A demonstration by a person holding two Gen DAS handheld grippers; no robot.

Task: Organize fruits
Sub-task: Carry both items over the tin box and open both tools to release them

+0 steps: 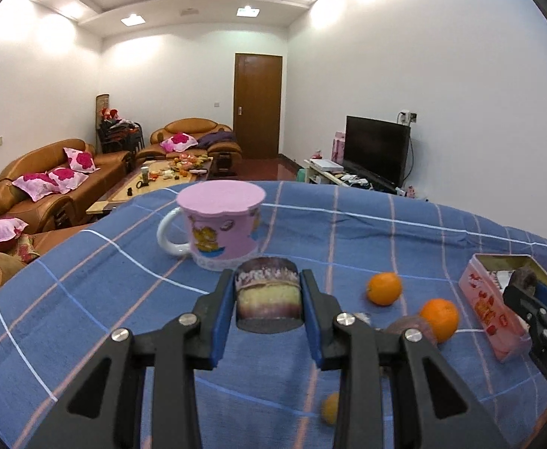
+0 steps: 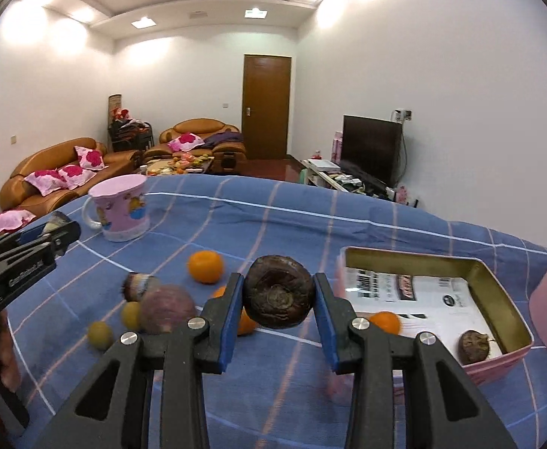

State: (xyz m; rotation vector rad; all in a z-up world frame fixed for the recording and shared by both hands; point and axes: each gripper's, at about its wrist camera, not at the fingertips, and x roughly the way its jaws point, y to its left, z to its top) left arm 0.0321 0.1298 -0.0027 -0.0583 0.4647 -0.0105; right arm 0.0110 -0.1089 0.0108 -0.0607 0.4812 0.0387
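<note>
A pink mug (image 2: 120, 209) with a white handle stands at the far left of the blue checked cloth (image 1: 385, 232) that covers the table, upright, its cartoon print facing the cameras. Just in front of it in the left wrist view, the left gripper (image 1: 267, 297) has its jaws closed narrowly on a short cylinder with a dark top, a frilly band and a yellow cake-like middle, the cake-like piece (image 1: 267, 292), held clear of the cloth. From the right wrist view that gripper comes in at the left edge.

Further right, loose on the cloth, lie two small yellow-green fruits (image 2: 100, 333), a blurred purple round fruit (image 2: 166, 308) and a small dark piece (image 2: 138, 286) behind it, then an orange (image 2: 205, 266) nearer the mug. A second orange (image 2: 245, 322) sits partly hidden behind the right gripper's left finger.

The right gripper (image 2: 279, 293) holds a dark brown round fruit (image 2: 279, 292) between its blue pads (image 2: 232, 310), the jaws closed on its sides, above the cloth and just left of the tin.

At the right stands an open pink tin (image 2: 513, 353) lined with printed paper. Inside it rest another orange (image 2: 385, 322) near the front left corner and a second dark brown fruit (image 2: 473, 346) by the front wall
</note>
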